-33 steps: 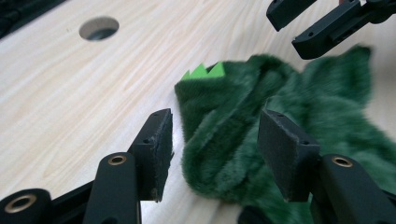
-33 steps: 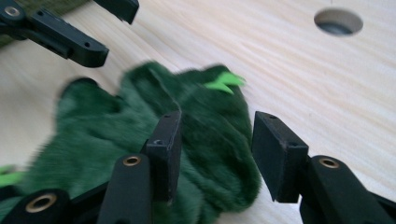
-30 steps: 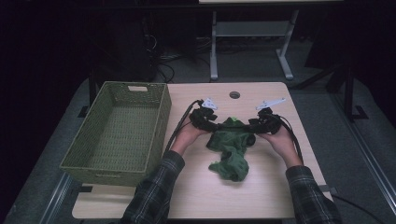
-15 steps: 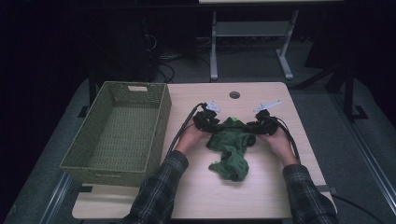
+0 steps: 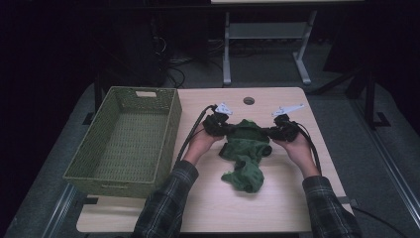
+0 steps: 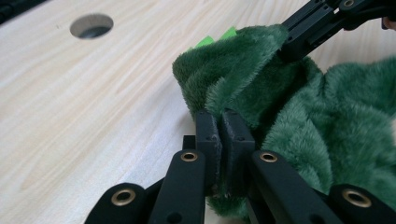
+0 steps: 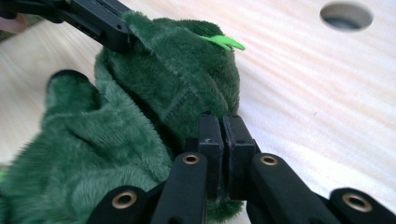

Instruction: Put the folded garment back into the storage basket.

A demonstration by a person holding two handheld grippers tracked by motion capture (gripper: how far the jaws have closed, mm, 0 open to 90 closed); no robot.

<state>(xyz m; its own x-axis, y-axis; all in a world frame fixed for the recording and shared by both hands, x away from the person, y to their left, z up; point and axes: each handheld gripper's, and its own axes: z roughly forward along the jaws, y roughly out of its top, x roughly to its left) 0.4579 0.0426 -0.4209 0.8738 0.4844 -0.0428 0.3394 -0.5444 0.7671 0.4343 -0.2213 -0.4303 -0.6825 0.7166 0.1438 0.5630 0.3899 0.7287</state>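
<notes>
A dark green plush cloth [image 5: 245, 151] lies crumpled in the middle of the light wooden table [image 5: 277, 203]. My left gripper [image 5: 229, 130] grips its upper left edge and my right gripper [image 5: 266, 132] its upper right edge. In the left gripper view the jaws [image 6: 223, 125] have just been closing and now pinch a fold of the green plush [image 6: 299, 121]. The right gripper's tip [image 6: 299, 44] bites the same edge farther off. In the right gripper view the jaws [image 7: 223, 127] have also just closed on the plush [image 7: 177, 88], with the left gripper's tip [image 7: 109, 28] opposite.
A green woven basket [image 5: 171, 124] stands at the table's left, close beside the left forearm. A round cable hole [image 5: 248, 100] lies in the table just beyond the cloth. Cables trail from both grippers along the forearms.
Both grippers' jaws have come together on the cloth's upper edge. That edge is now bunched and drawn up between the two grippers. The hands have barely shifted.
</notes>
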